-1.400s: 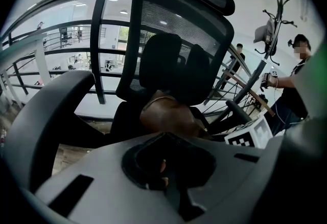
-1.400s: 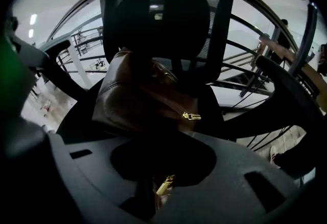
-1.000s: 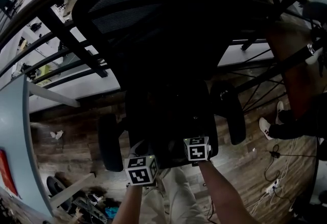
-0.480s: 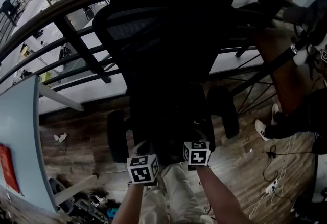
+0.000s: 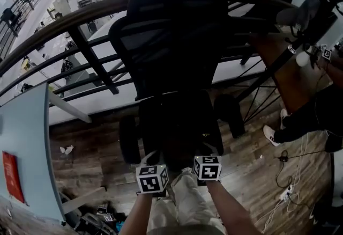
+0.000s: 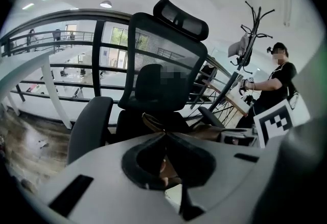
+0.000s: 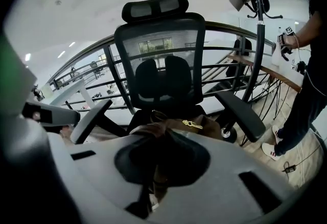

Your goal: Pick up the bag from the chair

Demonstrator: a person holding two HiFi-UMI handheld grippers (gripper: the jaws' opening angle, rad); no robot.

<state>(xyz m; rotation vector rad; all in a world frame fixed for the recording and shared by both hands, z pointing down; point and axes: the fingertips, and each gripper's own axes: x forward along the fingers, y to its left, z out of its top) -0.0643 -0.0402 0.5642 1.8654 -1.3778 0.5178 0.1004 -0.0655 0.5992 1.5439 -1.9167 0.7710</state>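
A black mesh office chair (image 5: 177, 30) stands in front of me. A brown bag (image 7: 179, 125) with a gold clasp (image 7: 193, 124) lies on its seat; in the head view the seat is too dark to show it. The left gripper (image 6: 166, 133) is at the seat's front edge, jaws shut, with a brown bag strap (image 6: 152, 121) running into them. The right gripper (image 7: 164, 132) is beside it, jaws shut on a brown handle of the same bag. Their marker cubes (image 5: 152, 178) (image 5: 207, 167) sit close together below the seat.
Chair armrests (image 5: 128, 140) (image 5: 229, 116) flank the grippers. A dark curved railing (image 5: 80, 46) runs behind the chair. A person (image 6: 276, 85) stands at the right by a wooden table (image 5: 289, 73) and coat rack (image 6: 250, 39). A blue-grey panel (image 5: 27, 148) is at the left; cables (image 5: 286, 191) lie on the floor.
The head view has tilted up, so more of the chair back shows and the scene is brighter. Both grippers have stayed at the seat's front edge, close together.
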